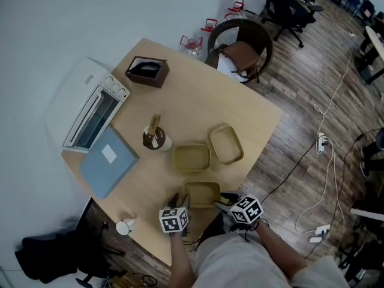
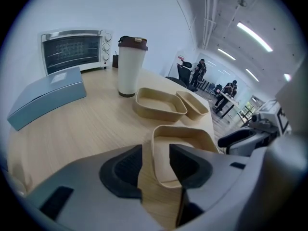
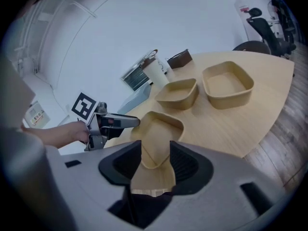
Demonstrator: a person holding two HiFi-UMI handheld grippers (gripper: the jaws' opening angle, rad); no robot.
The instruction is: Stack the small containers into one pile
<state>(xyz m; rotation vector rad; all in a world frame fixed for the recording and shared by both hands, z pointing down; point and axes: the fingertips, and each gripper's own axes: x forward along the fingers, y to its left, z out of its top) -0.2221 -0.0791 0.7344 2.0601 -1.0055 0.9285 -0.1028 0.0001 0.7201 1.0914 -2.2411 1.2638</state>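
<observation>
1. Left tool (image 2: 155, 165): jaws wide apart, astride the near container's (image 1: 202, 194) wall, not clamping.
2. Right tool (image 3: 155, 163): jaws apart around its other corner.
3. Second container (image 1: 192, 158) and third container (image 1: 227, 144) lie beside the cup (image 1: 157, 138) on the surface (image 1: 180, 95).

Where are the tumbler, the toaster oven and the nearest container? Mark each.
tumbler (image 2: 130, 66), left gripper view, white body
toaster oven (image 2: 72, 52), left gripper view, glass door
nearest container (image 2: 185, 138), left gripper view, its inside

No legible text, labels or numbers anywhere.
</observation>
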